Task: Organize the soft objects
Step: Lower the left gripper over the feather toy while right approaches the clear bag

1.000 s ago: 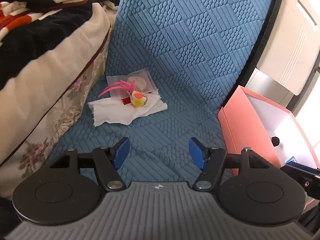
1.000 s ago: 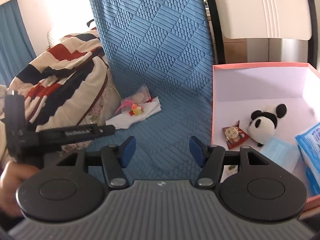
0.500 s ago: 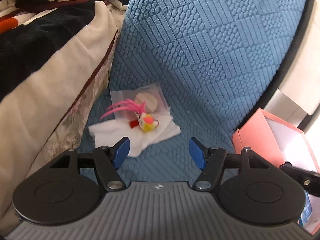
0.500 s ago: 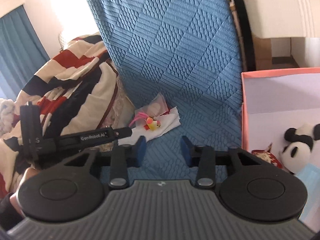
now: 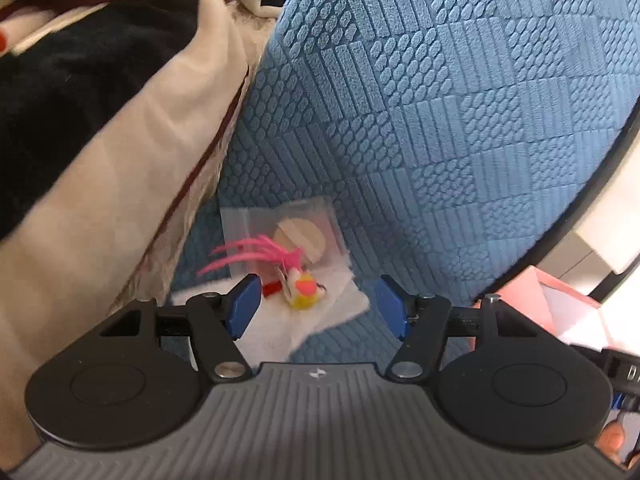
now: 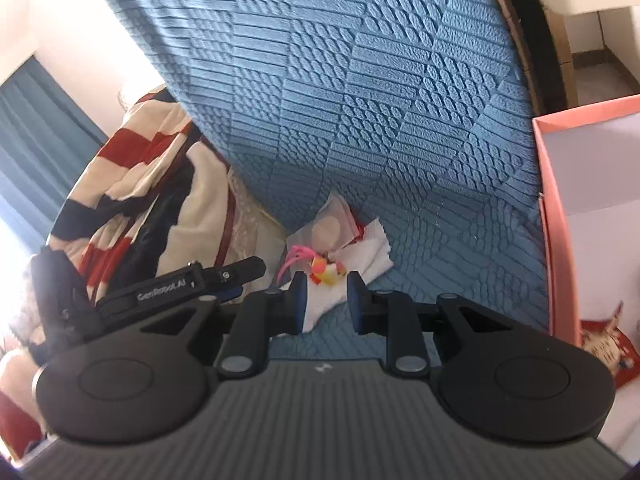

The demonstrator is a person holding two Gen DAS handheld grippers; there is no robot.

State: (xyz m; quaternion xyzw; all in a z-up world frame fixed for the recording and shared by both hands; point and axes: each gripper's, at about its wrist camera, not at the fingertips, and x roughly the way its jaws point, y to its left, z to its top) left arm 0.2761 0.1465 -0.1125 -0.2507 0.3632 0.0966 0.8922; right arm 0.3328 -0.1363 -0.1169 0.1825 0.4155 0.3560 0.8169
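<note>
You held both grippers over the blue quilted cover, and the little pile of soft things lay on it, right at the foot of the striped blanket. Take the white tissue as the middle of it all. On top of the tissue sat a small yellow toy with a pink spot, and pink feathers stuck out from it toward the blanket. A clear plastic bag with a round tan pad inside lay at the far edge of the tissue, partly under the feathers. Your left gripper hung just above the near side of the tissue with its blue pads wide apart; the toy showed in the gap between them, but nothing was pinched. Your right gripper pointed at the same tissue from the other side, and its jaws were closing. Its pads stood close together, and the toy showed just past them, not squeezed by them. The pink box stood well off to the right of the tissue, at the edge of the blue cover. A red and white soft thing lay inside it. In the right view, your left gripper reached in from the blanket side of the tissue.
</note>
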